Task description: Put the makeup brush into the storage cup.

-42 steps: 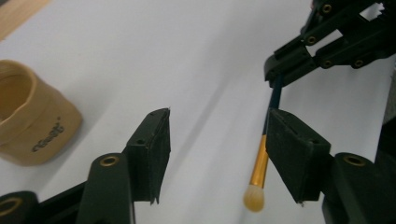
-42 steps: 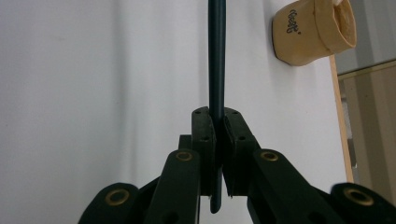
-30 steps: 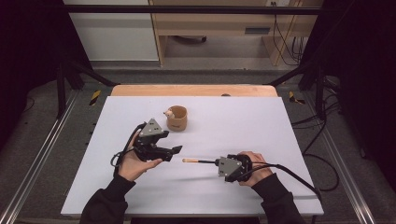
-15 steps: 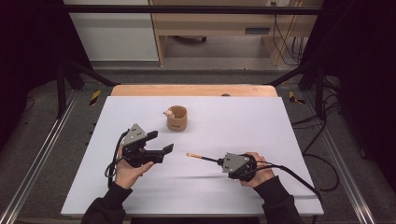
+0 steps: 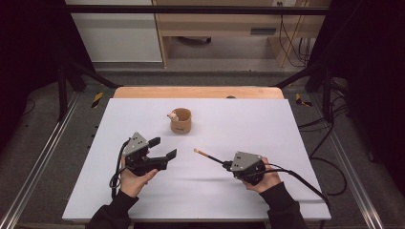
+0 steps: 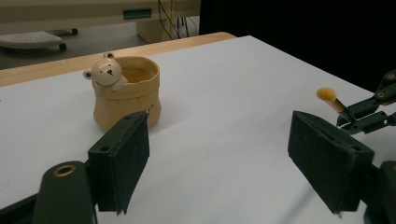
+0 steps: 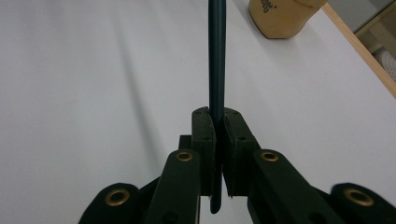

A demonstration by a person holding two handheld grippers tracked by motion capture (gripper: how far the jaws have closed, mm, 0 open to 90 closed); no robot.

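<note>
On the white worktop [image 5: 286, 124], the right tongs [image 5: 228, 165] are clamping a dark brush [image 5: 209, 156], its tip pointing toward ten o'clock, seemingly airborne. The left tongs [image 5: 162, 148] are gaping wide, holding nothing, just after opening further. A bear cup [image 5: 181, 120] is sitting at twelve o'clock.

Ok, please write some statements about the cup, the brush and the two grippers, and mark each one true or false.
1. The right gripper is shut on the brush. True.
2. The brush stands inside the bear cup. False: it is held apart from the cup, its tip pointing toward the cup.
3. The left gripper holds nothing between its open jaws. True.
4. The cup lies on its side. False: it stands upright on the white table.
5. A small bear figure sits at the cup's rim. True.
</note>
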